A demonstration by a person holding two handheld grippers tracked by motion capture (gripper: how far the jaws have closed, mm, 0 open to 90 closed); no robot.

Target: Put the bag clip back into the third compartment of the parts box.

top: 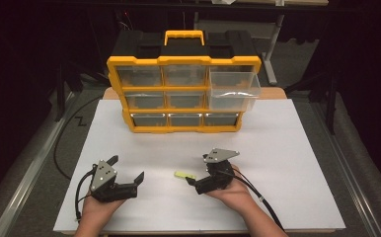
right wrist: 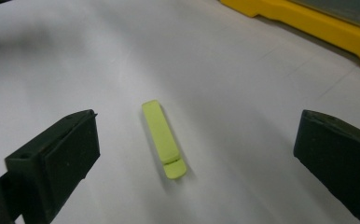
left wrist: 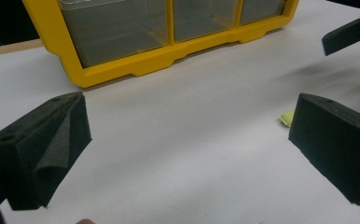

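**Right gripper is lining up on a small green clip while a drawer is standing open**

The right gripper [top: 197, 181] is hovering low over the white board [top: 287, 148] with its jaws spread wide and nothing between the pads, so they are bracketing the yellow-green clip [right wrist: 163, 138] without touching it. The clip is lying flat on the board, near the person and just left of that gripper, its long side running roughly along the gap between the jaws; that alignment is probably what is making a pinch across its narrow width possible.

The left gripper [top: 127, 170] is also open and empty, resting near the left front of the board, apart from the clip and seemingly waiting.

At the far side, the yellow organizer [top: 183, 89] is standing upright, and its upper right drawer [top: 234, 89] is sticking out toward the person, probably readied as the place for the clip.
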